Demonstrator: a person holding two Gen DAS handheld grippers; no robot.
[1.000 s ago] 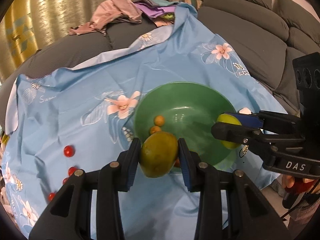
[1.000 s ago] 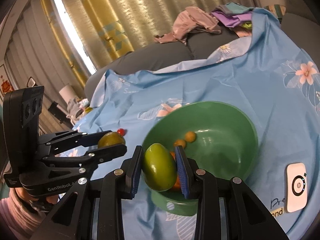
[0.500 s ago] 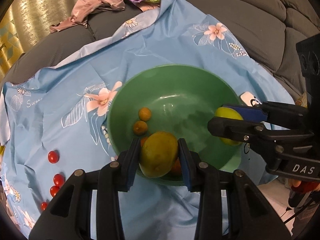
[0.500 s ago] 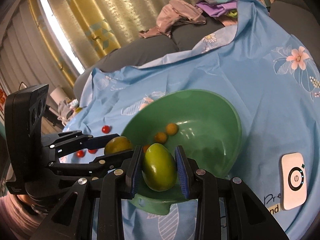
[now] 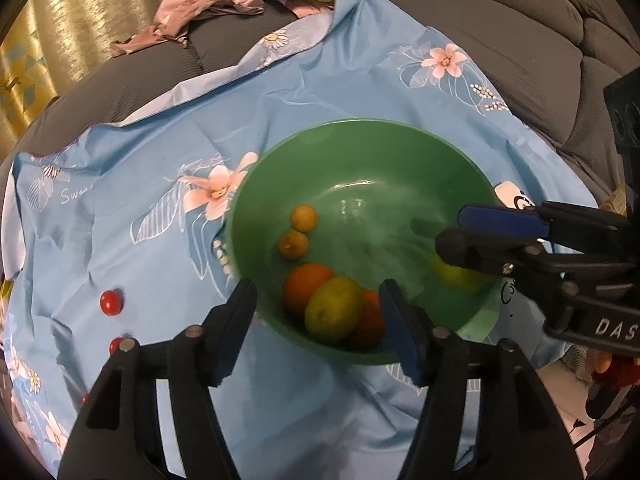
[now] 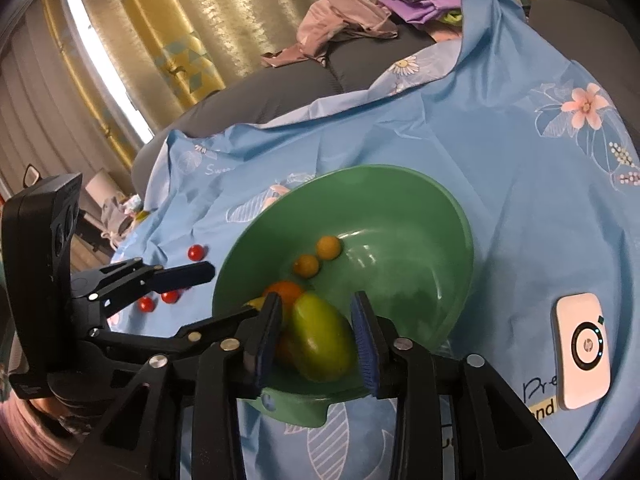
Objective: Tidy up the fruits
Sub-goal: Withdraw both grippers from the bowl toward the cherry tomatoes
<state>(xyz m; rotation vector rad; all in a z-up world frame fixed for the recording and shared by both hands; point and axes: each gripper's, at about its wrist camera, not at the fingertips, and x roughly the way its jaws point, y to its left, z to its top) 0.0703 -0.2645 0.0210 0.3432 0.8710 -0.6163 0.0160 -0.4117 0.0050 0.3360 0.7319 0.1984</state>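
Note:
A green bowl (image 5: 400, 148) sits on a blue flowered cloth (image 5: 160, 152). My left gripper (image 5: 320, 328) is open over the bowl's near rim; a yellow-green fruit (image 5: 334, 314) lies loose in the bowl on orange fruits (image 5: 306, 282), with two small orange fruits (image 5: 303, 218) behind. My right gripper (image 6: 316, 336) has its jaws spread slightly wider than a green fruit (image 6: 322, 342) between them in the bowl (image 6: 400, 184); it also shows in the left wrist view (image 5: 460, 280), blurred. Red cherry tomatoes (image 5: 111, 302) lie on the cloth to the left.
A white HP device (image 6: 582, 350) lies on the cloth right of the bowl. A pile of clothes (image 5: 208, 8) sits on the grey sofa (image 5: 500, 40) behind. Curtains (image 6: 180, 20) hang at the back.
Both grippers have opened over the bowl. The left one has let go of the yellow-green fruit, which now lies on the oranges. The right one has released the green fruit.

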